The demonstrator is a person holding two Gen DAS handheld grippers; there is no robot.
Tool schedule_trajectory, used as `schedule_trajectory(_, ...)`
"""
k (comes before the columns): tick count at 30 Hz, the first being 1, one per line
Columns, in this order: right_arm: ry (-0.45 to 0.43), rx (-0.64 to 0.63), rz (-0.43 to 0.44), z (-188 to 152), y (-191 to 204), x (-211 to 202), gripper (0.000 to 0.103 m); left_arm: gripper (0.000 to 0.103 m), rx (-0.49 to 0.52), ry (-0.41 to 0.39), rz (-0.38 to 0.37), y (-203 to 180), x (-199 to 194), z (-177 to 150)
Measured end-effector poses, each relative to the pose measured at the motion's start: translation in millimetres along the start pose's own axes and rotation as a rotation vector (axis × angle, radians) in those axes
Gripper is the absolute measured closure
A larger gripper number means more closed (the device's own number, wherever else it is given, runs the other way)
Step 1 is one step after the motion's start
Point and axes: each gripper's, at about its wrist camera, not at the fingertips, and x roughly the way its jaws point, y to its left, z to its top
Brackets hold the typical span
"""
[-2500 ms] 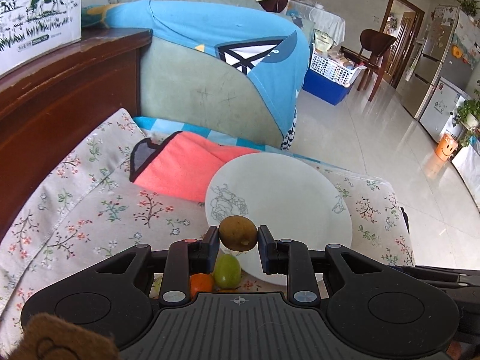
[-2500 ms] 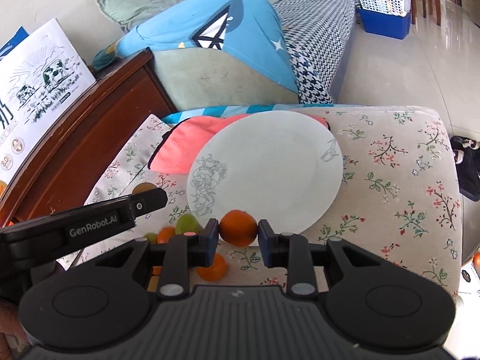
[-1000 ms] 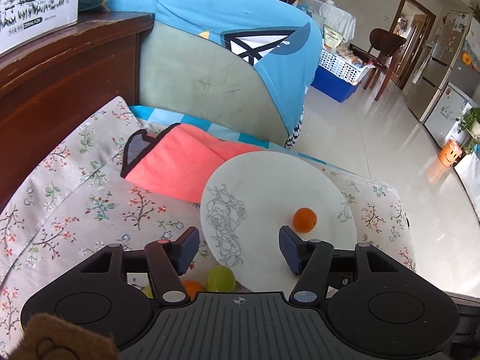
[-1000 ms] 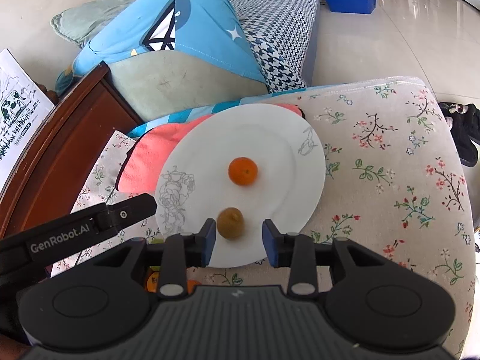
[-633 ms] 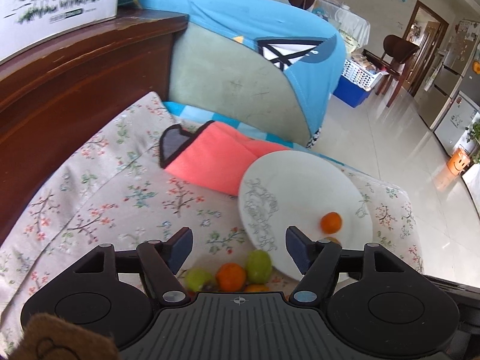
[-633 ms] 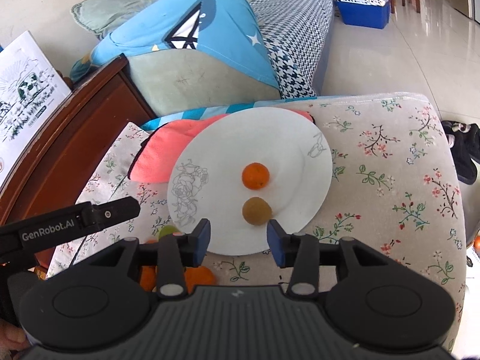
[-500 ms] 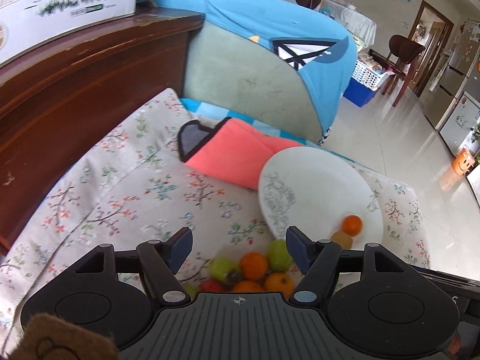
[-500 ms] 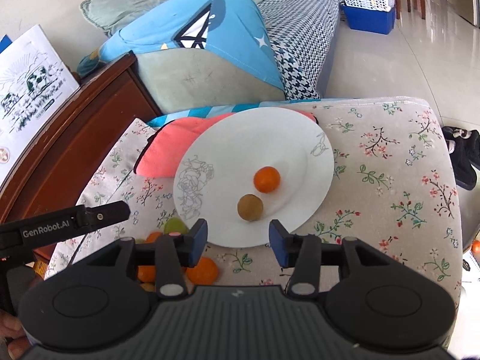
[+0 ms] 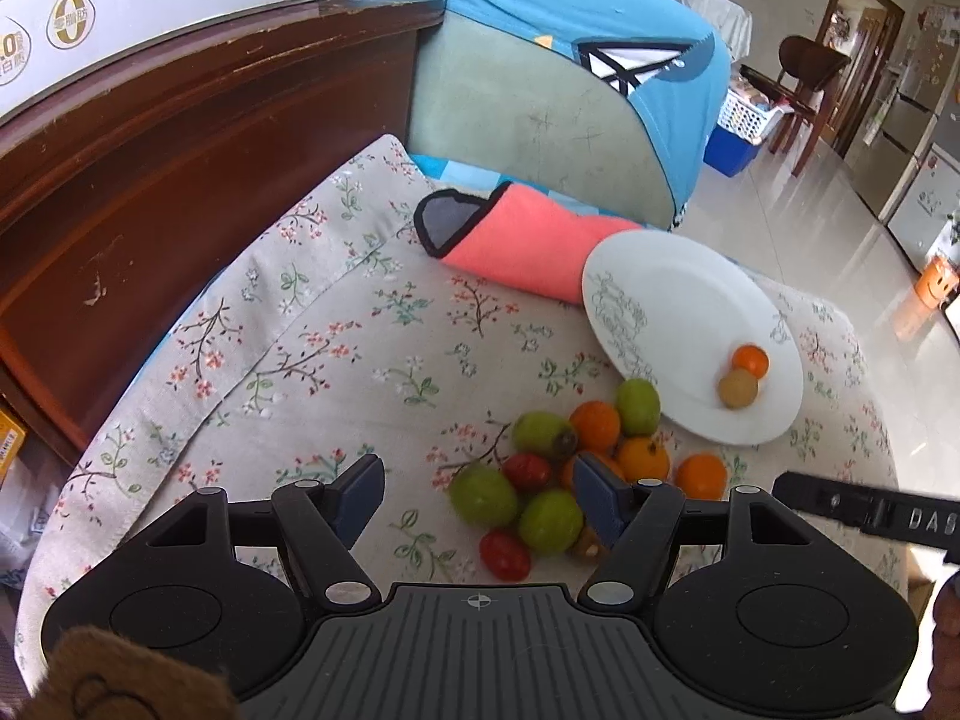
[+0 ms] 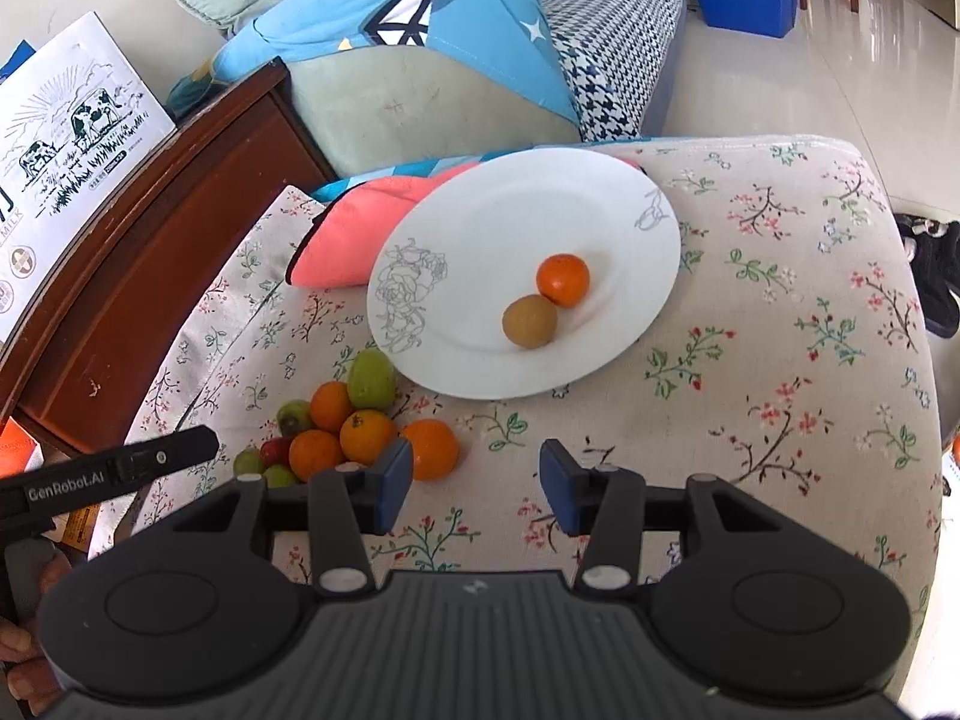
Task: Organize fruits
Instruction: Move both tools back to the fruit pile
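right wrist: orange (image 10: 563,279) and kiwi (image 10: 530,320) touching on plate (image 10: 474,240) (white).

Light: bright daylight, soft shadows
Glare: floor (image 9: 840,210) shone at two o'clock
Edges: fisheye-bent, corners dark
Focus: sharp

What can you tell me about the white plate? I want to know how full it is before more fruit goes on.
The white plate is round, glossy, ceramic-looking, with grey line-drawn flowers near its rim. It lies on the floral cloth, its far edge over a pink cloth. It holds only an orange touching a brown fruit; the rest is bare.
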Motion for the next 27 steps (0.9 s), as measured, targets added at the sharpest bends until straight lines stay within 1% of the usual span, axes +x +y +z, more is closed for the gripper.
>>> schedule_trajectory(5, 0.013, -0.007, -0.006, -4.4, 2.4, 3.8, 0.054, 0.034, 0.02, 0.016, 0.028, 4.9, 3.0, -11.9)
schedule_trajectory(9, 0.018, -0.02, -0.004, -5.6, 6.6, 8.8, 0.054, 0.034, -0.017, 0.001, 0.055, 15.3, 5.2, -10.8)
schedule_trajectory(13, 0.01, -0.013, -0.002, -5.9, 8.7, 14.1, 0.054, 0.035, -0.099, 0.004, 0.025, 25.1, 10.6, -7.0)
schedule_trajectory(16, 0.001, 0.0, 0.004, -4.2, 10.4, 18.8, 0.054, 0.037, -0.128, 0.008, 0.017, 25.5, 16.7, -5.3)
schedule_trajectory(20, -0.011, 0.0, -0.004, -2.2, 14.8, 26.4, 0.054, 0.037, -0.143, 0.005, 0.017, 23.6, 23.1, -3.9)
schedule_trajectory(22, -0.004, 0.006, -0.004, -2.0, 16.0, 30.8, 0.054, 0.037, -0.147, 0.01, 0.003, 22.1, 25.9, -3.6)
schedule_trajectory(27, 0.001, 0.006, -0.018, -3.0, 19.4, 40.7, 0.056, 0.037, -0.127, 0.022, 0.007, 17.0, 34.0, -6.7)
